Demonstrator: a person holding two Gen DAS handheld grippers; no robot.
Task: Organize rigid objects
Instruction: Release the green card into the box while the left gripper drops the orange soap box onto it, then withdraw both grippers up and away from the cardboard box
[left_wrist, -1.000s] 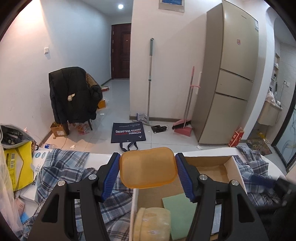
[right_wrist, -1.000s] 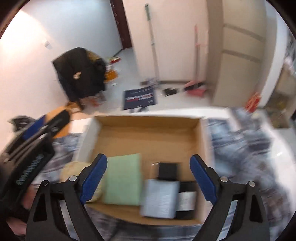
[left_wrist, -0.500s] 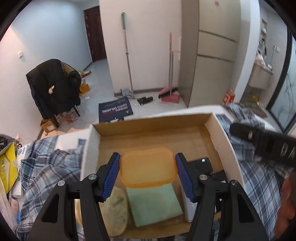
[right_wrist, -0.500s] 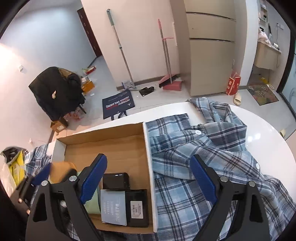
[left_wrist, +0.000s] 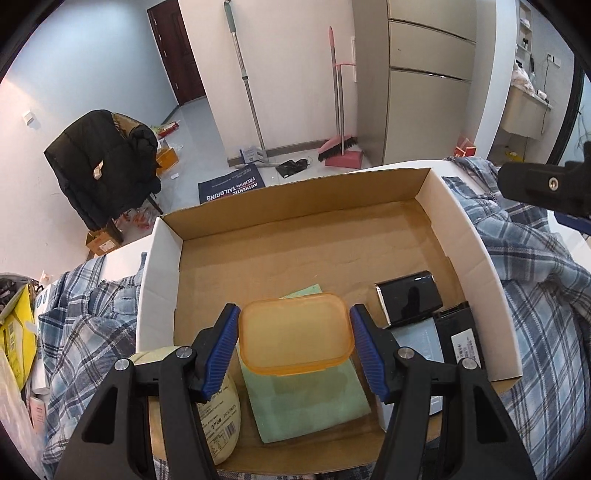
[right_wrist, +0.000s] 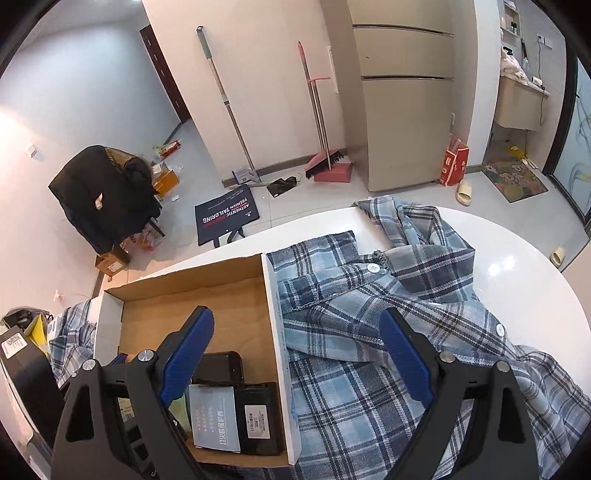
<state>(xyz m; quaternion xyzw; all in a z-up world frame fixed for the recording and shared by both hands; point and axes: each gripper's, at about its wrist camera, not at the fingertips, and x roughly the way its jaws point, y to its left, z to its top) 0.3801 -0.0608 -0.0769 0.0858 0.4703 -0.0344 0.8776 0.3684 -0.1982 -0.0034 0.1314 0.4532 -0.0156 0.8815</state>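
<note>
My left gripper (left_wrist: 293, 338) had the orange lid (left_wrist: 293, 334) pinched between its blue pads (left_wrist: 221, 347), hanging over the green pad (left_wrist: 310, 402) inside the cardboard box (left_wrist: 162, 266), black phone (left_wrist: 408, 299) off right.

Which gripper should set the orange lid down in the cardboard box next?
Left. The left gripper already clamps the orange lid over the cardboard box; the right gripper is open, empty, straddling the box wall.
</note>
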